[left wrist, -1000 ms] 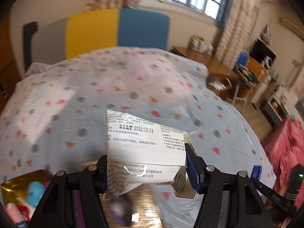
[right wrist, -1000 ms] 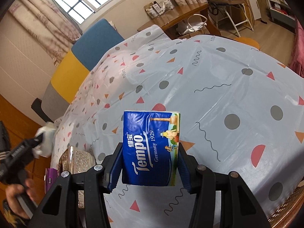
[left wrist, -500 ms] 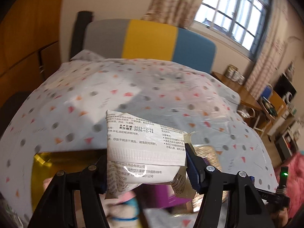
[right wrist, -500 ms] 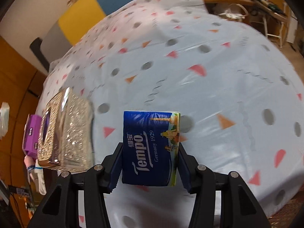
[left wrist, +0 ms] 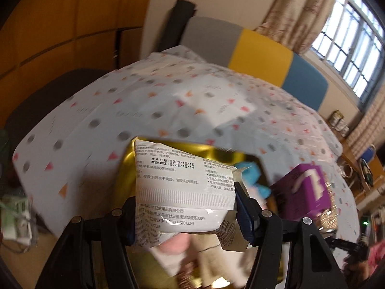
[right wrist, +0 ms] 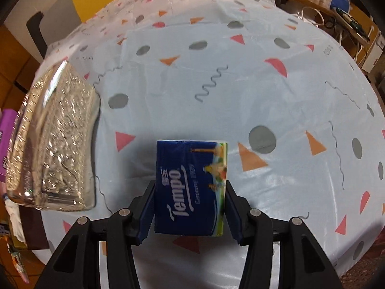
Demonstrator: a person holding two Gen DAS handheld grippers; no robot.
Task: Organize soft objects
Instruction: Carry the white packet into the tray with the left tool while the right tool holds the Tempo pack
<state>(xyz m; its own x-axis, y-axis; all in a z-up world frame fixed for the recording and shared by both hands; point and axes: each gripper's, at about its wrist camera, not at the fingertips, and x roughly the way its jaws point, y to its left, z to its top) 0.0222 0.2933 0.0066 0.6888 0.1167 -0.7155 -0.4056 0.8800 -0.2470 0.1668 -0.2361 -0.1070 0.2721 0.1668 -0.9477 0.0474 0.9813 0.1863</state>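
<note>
Left wrist view: the left gripper (left wrist: 186, 207) pinches a white crinkled plastic packet printed with black text (left wrist: 182, 192), its pads pressing on both sides. The packet hangs over a shiny gold tray (left wrist: 125, 168) that sits at the near edge of a table covered by a pale blue cloth with coloured dots and triangles (left wrist: 144, 110). Inside the tray, partly hidden behind the packet, lie a bright blue soft toy (left wrist: 252, 175) and other blurred pale soft things I cannot identify. A purple box (left wrist: 305, 190) stands just right of the tray. So some soft things appear gathered already, and this packet looks about to join them but is not released.

Right wrist view: the right gripper (right wrist: 190, 209) is clamped on a dark blue Tempo tissue pack (right wrist: 190, 187), held upright above the same patterned cloth (right wrist: 264, 84). A silver embossed tissue box (right wrist: 55, 144) sits to the left, well apart from the pack, with the purple box (right wrist: 7, 132) at the far left edge. No tray shows here, so I judge this pack has further to travel. Both held items remain to be set down.
</note>
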